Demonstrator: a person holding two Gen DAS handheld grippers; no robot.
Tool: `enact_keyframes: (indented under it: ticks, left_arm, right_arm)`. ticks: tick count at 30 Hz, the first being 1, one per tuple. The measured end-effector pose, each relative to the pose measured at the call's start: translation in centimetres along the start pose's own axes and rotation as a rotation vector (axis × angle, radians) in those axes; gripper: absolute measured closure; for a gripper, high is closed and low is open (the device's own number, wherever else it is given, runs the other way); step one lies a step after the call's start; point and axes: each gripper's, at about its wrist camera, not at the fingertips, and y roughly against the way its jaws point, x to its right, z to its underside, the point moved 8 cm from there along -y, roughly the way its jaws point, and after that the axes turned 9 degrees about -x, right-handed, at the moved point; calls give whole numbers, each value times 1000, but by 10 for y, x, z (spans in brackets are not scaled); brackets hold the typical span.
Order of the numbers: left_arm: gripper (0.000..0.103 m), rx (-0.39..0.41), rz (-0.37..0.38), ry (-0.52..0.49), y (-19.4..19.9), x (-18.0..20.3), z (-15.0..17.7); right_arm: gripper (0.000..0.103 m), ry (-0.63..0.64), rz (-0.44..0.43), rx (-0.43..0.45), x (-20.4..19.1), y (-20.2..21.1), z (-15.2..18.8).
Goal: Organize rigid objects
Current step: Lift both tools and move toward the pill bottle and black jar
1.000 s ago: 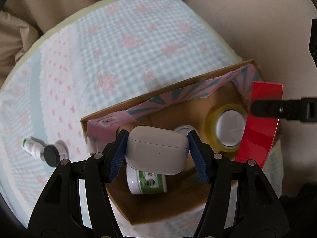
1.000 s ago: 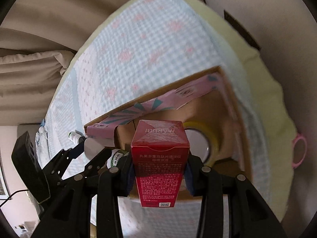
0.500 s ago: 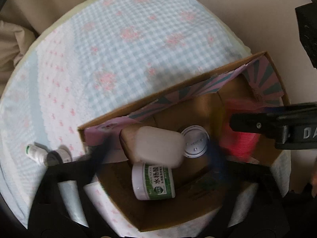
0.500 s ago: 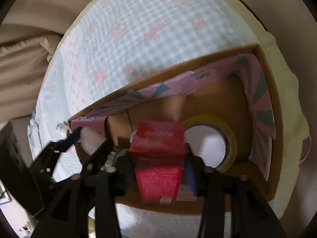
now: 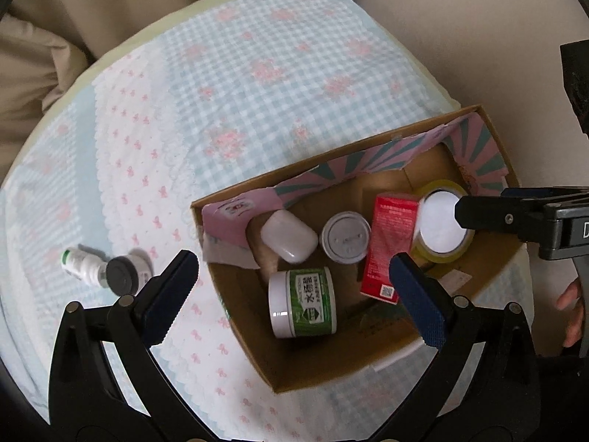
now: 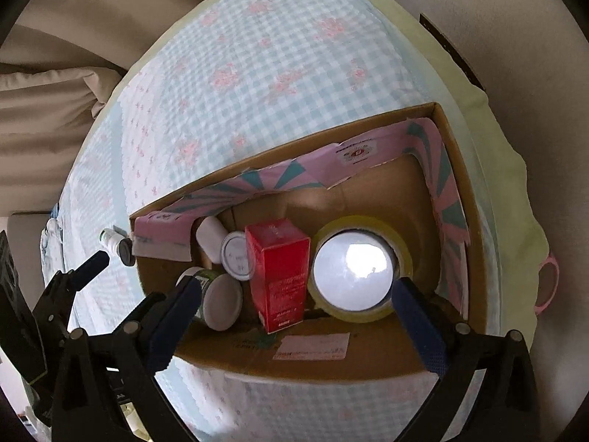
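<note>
An open cardboard box (image 5: 235,287) (image 6: 331,364) sits on the checked cloth. Inside lie a white earbud case (image 5: 289,235) (image 6: 210,235), a white round lid (image 5: 346,236) (image 6: 235,256), a green-label jar (image 5: 303,302) (image 6: 215,300), a red carton (image 5: 390,246) (image 6: 279,274) and a yellow tape roll (image 5: 441,224) (image 6: 357,269). My left gripper (image 5: 294,298) is open and empty above the box's near side. My right gripper (image 6: 294,316) is open and empty above the box. A small white bottle with a dark cap (image 5: 99,269) (image 6: 116,245) lies on the cloth left of the box.
The cloth (image 5: 257,73) covers a rounded cushion with beige upholstery (image 5: 73,18) behind it. A pink ring (image 6: 548,287) hangs at the cushion's right edge. The right gripper's finger (image 5: 515,213) reaches over the box's right side in the left wrist view.
My left gripper let go of the white earbud case and my right let go of the red carton; both now lie in the box. Both grippers opened and drew back.
</note>
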Motion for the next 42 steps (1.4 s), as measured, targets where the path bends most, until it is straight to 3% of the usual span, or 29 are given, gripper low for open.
enact_keyframes:
  ticks: [6, 11, 16, 24, 33, 37, 42]
  left_arm:
    - [0, 41, -5, 21, 32, -8, 22]
    - [0, 96, -3, 59, 68, -23, 48]
    - [0, 151, -29, 85, 102, -49, 85]
    - [0, 206, 1, 120, 144, -102, 143]
    - [0, 279, -83, 65, 189, -188, 199]
    - [0, 283, -81, 6, 198, -229, 210]
    - [0, 267, -25, -148, 196, -262, 207]
  right_arm:
    - [0, 8, 0, 15, -11, 22, 17]
    - [0, 50, 59, 75, -28, 51, 34]
    - [0, 132, 123, 147, -57, 77, 61]
    - [0, 202, 186, 288, -119, 104, 111]
    - [0, 220, 225, 342, -204, 92, 157]
    - [0, 232, 270, 361, -242, 78, 172]
    - [0, 231, 301, 368, -291, 56, 179]
